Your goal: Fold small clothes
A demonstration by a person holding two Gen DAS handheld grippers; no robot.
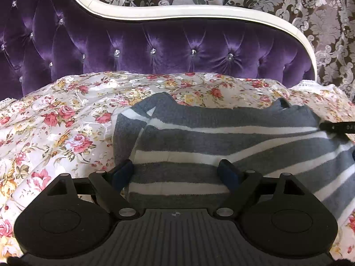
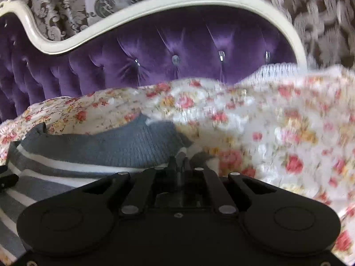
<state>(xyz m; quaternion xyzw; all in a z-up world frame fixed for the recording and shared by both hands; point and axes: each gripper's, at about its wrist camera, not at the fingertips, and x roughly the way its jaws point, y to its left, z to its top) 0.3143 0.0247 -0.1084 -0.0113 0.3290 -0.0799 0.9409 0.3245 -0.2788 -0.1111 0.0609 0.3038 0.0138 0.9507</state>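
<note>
A small grey and white striped sweater (image 1: 221, 141) lies on the floral bedspread (image 1: 55, 128), one sleeve folded in at its left. My left gripper (image 1: 177, 173) is open, its blue-padded fingers (image 1: 124, 170) spread over the sweater's near part and resting on it. My right gripper (image 2: 180, 159) is shut on the sweater's grey edge (image 2: 124, 146), with cloth pinched between the closed fingers. The right gripper's tip (image 1: 339, 127) also shows in the left wrist view at the sweater's right edge. The right wrist view is blurred.
A tufted purple velvet headboard (image 1: 155, 51) with a white curved frame (image 1: 199, 14) stands behind the bed. Damask curtains (image 1: 321, 22) hang behind it. The floral bedspread (image 2: 277, 122) bunches up to the right of the sweater.
</note>
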